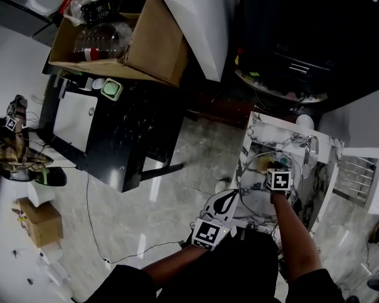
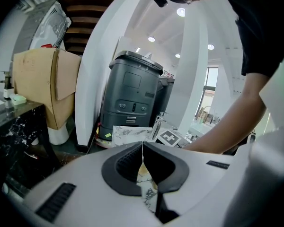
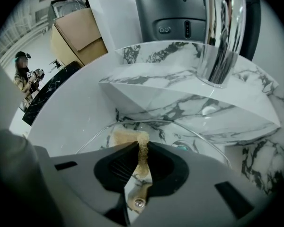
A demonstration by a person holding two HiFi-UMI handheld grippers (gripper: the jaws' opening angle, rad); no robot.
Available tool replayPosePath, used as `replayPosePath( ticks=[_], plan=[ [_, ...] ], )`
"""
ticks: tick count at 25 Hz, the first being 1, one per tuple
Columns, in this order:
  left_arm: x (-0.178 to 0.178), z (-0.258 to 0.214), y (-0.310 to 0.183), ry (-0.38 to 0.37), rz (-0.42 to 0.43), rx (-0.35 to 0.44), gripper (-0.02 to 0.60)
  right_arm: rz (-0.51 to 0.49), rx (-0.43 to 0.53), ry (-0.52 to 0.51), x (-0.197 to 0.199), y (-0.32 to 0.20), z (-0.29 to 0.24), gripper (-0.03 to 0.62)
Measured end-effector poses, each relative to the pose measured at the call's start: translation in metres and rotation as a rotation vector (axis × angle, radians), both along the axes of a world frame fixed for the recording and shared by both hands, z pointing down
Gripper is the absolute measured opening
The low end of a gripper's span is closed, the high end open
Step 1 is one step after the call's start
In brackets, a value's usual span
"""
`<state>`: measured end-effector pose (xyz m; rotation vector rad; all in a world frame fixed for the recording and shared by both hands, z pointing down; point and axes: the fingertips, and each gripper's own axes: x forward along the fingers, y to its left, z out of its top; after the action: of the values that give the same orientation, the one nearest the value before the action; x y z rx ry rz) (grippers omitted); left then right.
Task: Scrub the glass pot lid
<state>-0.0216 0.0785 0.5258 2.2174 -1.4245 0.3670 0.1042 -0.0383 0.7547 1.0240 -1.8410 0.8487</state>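
The glass pot lid (image 1: 254, 171) lies tilted in the marble sink (image 1: 260, 130); its metal rim (image 3: 180, 126) arcs across the right gripper view. My right gripper (image 3: 143, 148) is shut on a yellowish sponge (image 3: 125, 137), which presses on the glass, and its marker cube (image 1: 278, 180) sits over the lid in the head view. At the lid's near edge my left gripper (image 1: 229, 199) reaches in from the left. Its jaws (image 2: 142, 148) are closed on a thin pale edge that looks like the lid's rim.
A chrome faucet (image 3: 222, 32) stands on the sink's back ledge, with the drain (image 3: 182, 146) below it. A grey bin (image 2: 132, 93) is behind the sink. To the left are a black marble table (image 1: 132, 131), a cardboard box (image 1: 126, 36) and another person (image 1: 12, 147).
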Motion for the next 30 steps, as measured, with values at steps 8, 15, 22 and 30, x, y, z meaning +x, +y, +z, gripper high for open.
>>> replayPosePath(
  ticks=[8,15,22,30],
  plan=[
    [0.001,0.000,-0.001,-0.007,-0.016,0.000,0.018,0.028,0.025,0.017,0.023,-0.008,0.002,0.063],
    [0.012,0.001,0.000,-0.005,-0.002,-0.006,0.018,0.060,0.038,0.022,0.040,-0.011,0.001,0.063],
    [0.018,0.000,-0.002,-0.007,-0.009,-0.002,0.018,0.055,0.056,0.018,0.046,-0.012,-0.002,0.063],
    [0.021,-0.001,0.002,-0.014,-0.021,0.001,0.018,0.055,0.098,0.020,0.051,-0.013,-0.006,0.063]
  ],
)
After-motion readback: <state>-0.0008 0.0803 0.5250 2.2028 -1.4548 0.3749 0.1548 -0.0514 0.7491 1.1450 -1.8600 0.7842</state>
